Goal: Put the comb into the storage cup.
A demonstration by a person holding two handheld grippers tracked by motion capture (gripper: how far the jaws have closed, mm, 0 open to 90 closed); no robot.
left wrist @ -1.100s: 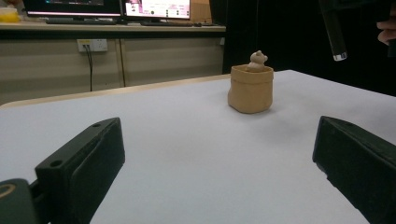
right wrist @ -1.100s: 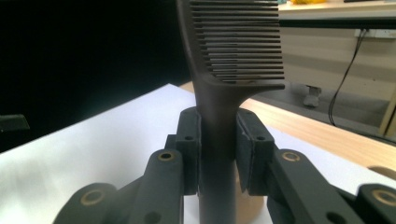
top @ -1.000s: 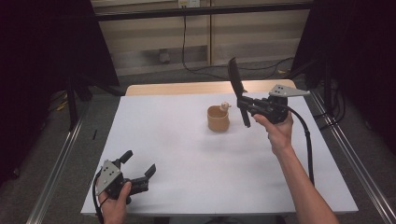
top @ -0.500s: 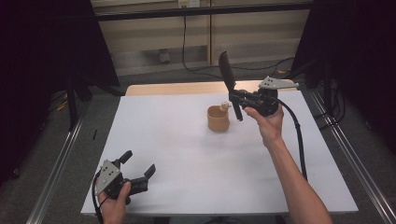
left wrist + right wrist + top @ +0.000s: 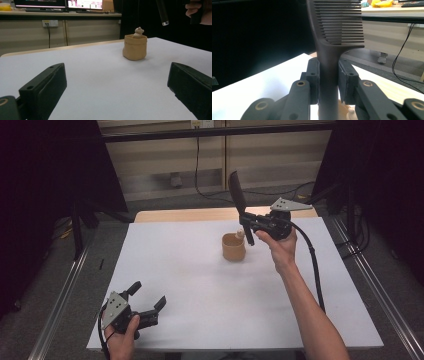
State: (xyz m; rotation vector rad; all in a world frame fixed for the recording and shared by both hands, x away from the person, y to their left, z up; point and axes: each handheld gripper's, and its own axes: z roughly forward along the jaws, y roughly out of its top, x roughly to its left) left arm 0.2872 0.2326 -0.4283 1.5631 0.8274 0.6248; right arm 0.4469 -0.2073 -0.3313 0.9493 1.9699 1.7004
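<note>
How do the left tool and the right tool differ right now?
The left tool is open and holds nothing, while the right tool is shut on the black comb. The left tool sits low at the table's near edge; the right tool is raised beside the tan pouch. Both have black jaws and a grey plate.

– Can any writing, label, brand or number be read anywhere?

– None can be made out. Two lit monitors are seen on the desk behind the table, but whatever is displayed on them is too small and blurred to be read.
</note>
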